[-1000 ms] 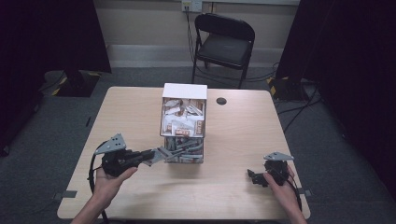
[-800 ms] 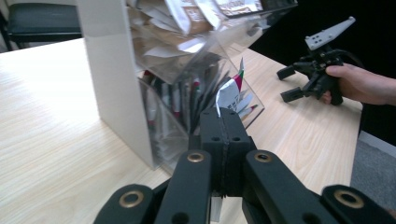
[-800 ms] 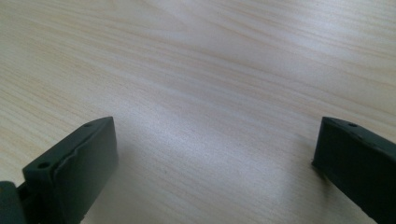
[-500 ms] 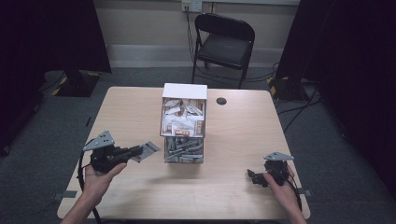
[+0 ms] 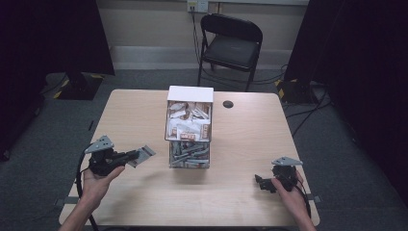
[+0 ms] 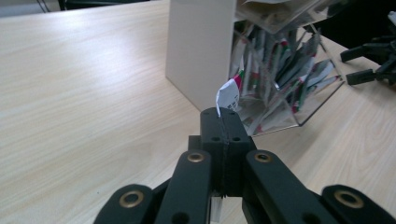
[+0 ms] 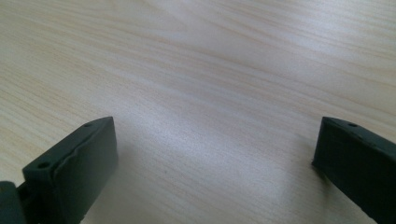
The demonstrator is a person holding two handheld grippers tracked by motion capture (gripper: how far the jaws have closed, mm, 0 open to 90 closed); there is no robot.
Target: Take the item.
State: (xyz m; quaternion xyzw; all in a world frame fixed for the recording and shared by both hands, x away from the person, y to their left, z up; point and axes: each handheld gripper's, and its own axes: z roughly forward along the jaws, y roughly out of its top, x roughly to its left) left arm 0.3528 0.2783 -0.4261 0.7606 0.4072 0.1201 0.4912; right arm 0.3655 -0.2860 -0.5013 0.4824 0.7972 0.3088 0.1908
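White sachet (image 6: 229, 94) with red and green print, writing too small to read, clamped between the closed jaws of the left gripper (image 5: 129, 158), just left of the clear dispenser (image 5: 189, 137); right gripper (image 5: 261, 183) jaws wide apart, low over bare tabletop (image 5: 231, 202)

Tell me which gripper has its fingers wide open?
The right gripper, near the table's right corner: its fingers stand far apart. The left gripper is pinching a packet.

one table (image 5: 144, 120), one clear packet dispenser (image 5: 189, 129), one folding chair (image 5: 231, 43), two tongs, left (image 5: 136, 156), right (image 5: 259, 182)
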